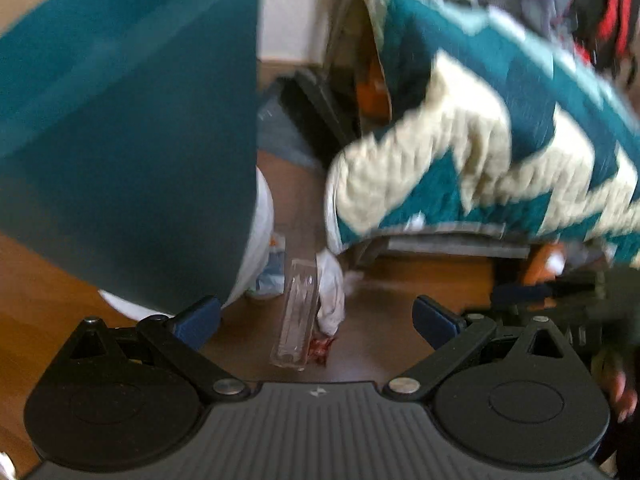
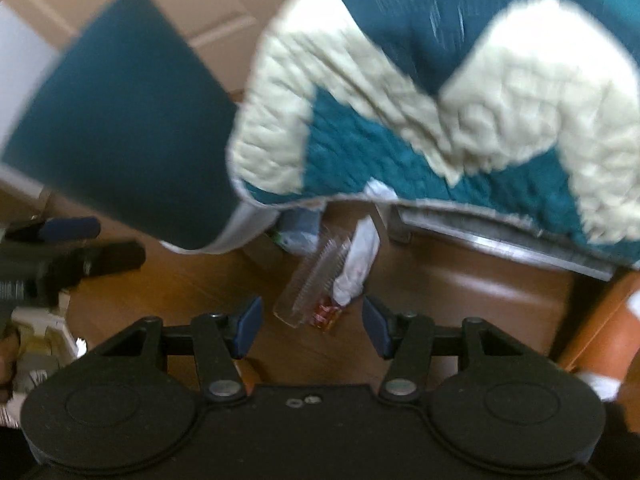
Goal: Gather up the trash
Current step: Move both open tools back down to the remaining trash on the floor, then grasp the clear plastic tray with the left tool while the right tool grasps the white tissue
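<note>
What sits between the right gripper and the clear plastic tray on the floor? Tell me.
Nothing visible does. The right gripper is open and empty, and only bare wooden floor lies between it and the clear plastic tray. A white tissue and a red wrapper lie beside the tray, not in front.

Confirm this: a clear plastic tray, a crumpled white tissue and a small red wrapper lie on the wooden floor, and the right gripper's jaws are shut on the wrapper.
Not quite. In the right wrist view the right gripper has its jaws open and empty, above the floor. The clear plastic tray, crumpled white tissue and small red wrapper do lie on the wooden floor.
</note>
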`<state>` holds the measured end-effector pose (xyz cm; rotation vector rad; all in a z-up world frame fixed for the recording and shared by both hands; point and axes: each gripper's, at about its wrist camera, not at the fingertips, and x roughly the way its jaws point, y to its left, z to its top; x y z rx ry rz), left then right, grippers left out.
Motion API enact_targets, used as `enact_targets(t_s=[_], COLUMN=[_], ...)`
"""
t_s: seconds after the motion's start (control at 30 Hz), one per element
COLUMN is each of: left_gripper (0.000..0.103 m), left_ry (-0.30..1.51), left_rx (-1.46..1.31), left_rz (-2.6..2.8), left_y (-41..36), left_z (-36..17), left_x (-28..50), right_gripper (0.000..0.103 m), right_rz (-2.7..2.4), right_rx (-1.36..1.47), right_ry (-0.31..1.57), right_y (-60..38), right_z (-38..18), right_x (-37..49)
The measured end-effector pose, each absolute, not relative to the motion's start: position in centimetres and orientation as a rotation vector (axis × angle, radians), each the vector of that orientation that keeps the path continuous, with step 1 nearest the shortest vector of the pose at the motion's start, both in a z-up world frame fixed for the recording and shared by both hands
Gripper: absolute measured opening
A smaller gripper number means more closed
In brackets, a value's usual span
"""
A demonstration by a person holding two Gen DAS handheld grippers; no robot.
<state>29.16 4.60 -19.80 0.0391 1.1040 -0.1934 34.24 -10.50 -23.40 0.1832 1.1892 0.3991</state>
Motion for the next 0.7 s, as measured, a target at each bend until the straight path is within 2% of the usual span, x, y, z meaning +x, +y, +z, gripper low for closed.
enact_targets(t_s=[0.13, 0.7], left_gripper=[0.103, 0.103], left_ry=[1.147, 1.249], left_rx=[0.159, 0.162], left_rz=[-0.228, -0.173], left_y=[3.7, 5.2], left_z=[-25.2, -41.9], left_x=[30.2, 34.2], right_gripper=[0.055, 0.055], right_rz=[0.36, 0.207], right_rx=[0.242, 0.387], right_ry=[1.273, 1.467], right_y=[-9.9, -7.3], right_z=[-28.1, -43.5], right_x=[36.6, 43.0])
